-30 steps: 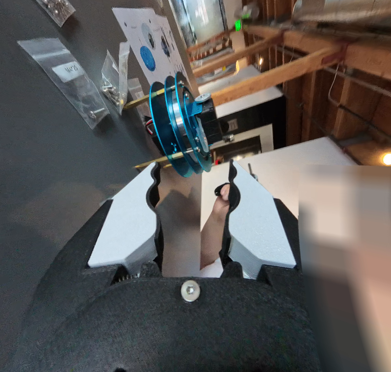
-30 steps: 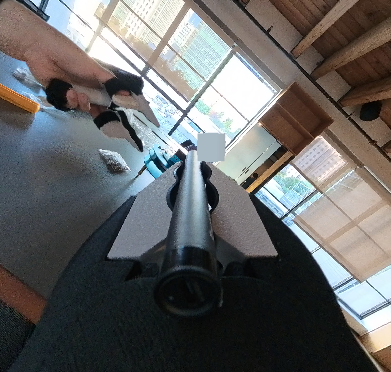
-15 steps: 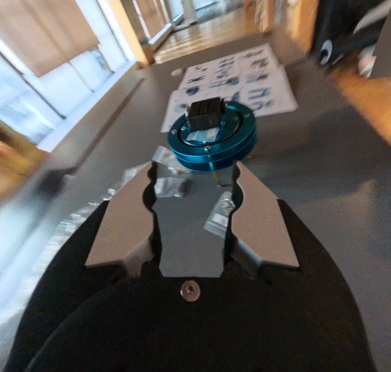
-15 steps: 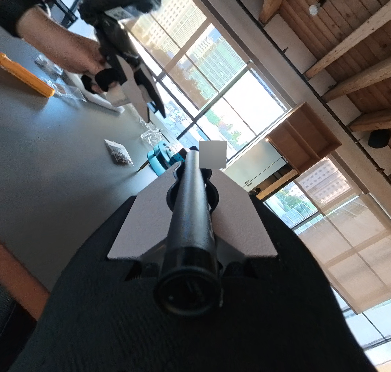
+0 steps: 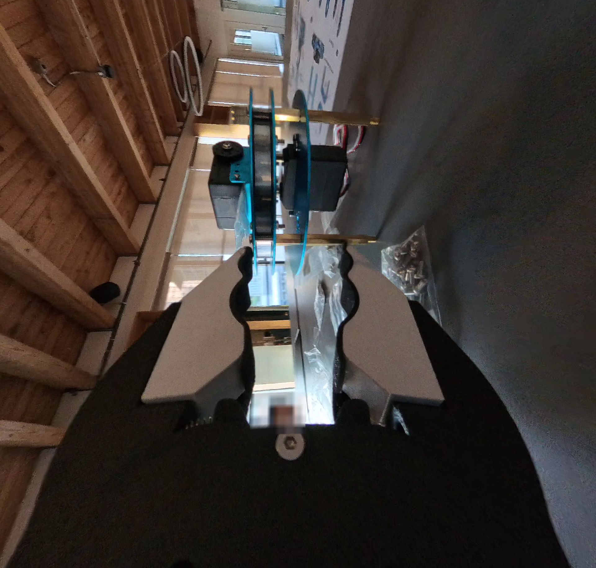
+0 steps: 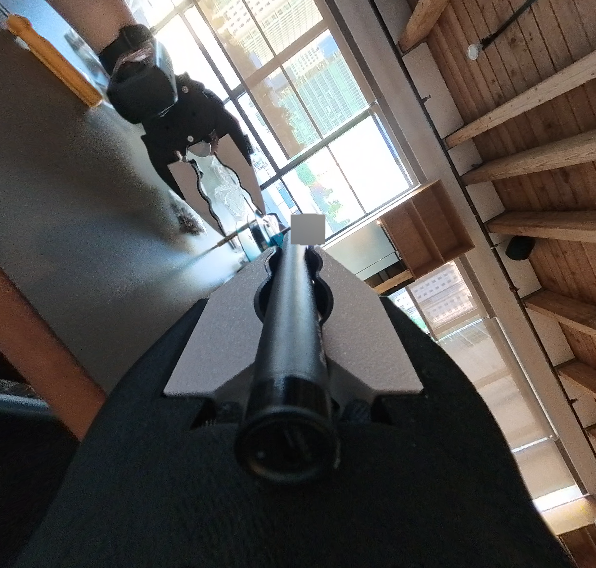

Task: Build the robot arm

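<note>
While its camera is rolled so that the dark grey table (image 5: 483, 133) runs up the right side of the left wrist view, the left gripper (image 5: 295, 262) stands with its two grey fingers (image 5: 209, 326) spread wide and nothing between them. Just past the fingertips sits a blue disc assembly (image 5: 277, 181): thin blue round plates stacked on brass standoffs (image 5: 335, 120), with a black servo block (image 5: 317, 181) on the table side and a second black block (image 5: 224, 194) on the far side. The lower edge of the plates lies right at the mouth of the spread fingers, the left fingertip close beside the outer plate, though whether it touches cannot be told from this angle. A clear bag of small screws (image 5: 408, 268) lies on the table just beside the right finger, crumpled clear plastic (image 5: 322, 310) shows through the gap between the fingers, and printed white sheets (image 5: 319, 20) lie farther along the table. Over in the right wrist view, the right gripper (image 6: 293, 255) is clenched on a black cylindrical tool (image 6: 290, 359), which runs lengthwise between the grey fingers with its round butt end toward the camera. Beyond its tip the blue assembly shows small on the table, with the left gripper reaching down toward it, fingers apart. An orange bar (image 6: 51, 65) lies at the table's far left edge.
</note>
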Action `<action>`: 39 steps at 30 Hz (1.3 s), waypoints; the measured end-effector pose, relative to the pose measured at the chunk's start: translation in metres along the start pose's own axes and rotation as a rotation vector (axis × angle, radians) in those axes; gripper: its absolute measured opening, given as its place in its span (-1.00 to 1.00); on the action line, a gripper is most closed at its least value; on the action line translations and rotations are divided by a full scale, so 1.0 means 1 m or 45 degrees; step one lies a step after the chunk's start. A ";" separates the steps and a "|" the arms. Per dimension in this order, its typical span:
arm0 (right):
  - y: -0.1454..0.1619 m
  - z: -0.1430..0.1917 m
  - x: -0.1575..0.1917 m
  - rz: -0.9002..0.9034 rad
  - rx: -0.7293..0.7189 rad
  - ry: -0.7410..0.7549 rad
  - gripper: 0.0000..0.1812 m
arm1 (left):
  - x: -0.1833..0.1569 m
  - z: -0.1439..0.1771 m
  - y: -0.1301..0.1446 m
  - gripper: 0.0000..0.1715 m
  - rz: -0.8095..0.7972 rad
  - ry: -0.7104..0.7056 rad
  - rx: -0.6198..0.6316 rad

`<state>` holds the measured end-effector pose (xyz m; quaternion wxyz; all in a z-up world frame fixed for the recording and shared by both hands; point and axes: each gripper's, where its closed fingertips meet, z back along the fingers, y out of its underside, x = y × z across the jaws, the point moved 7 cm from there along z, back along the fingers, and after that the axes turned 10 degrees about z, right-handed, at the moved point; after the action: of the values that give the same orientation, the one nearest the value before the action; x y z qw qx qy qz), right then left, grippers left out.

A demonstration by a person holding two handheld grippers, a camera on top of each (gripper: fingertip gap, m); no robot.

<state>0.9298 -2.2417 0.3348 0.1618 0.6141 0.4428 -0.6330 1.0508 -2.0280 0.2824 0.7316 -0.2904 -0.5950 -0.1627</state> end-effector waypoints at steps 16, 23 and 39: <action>0.005 -0.005 0.010 0.010 0.047 -0.013 -0.83 | -0.002 -0.003 -0.031 -0.51 0.065 -0.073 -0.066; 0.008 -0.007 0.013 0.005 0.026 -0.025 -0.83 | -0.004 -0.012 -0.031 -0.63 -0.062 -0.170 -0.010; 0.030 -0.042 -0.008 -0.158 0.046 -0.037 -0.83 | 0.016 -0.018 -0.035 -0.62 0.278 -0.061 0.114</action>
<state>0.9801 -2.2293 0.3380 0.1174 0.5790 0.4662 -0.6585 1.0483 -2.0646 0.3041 0.7427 -0.3243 -0.5838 -0.0484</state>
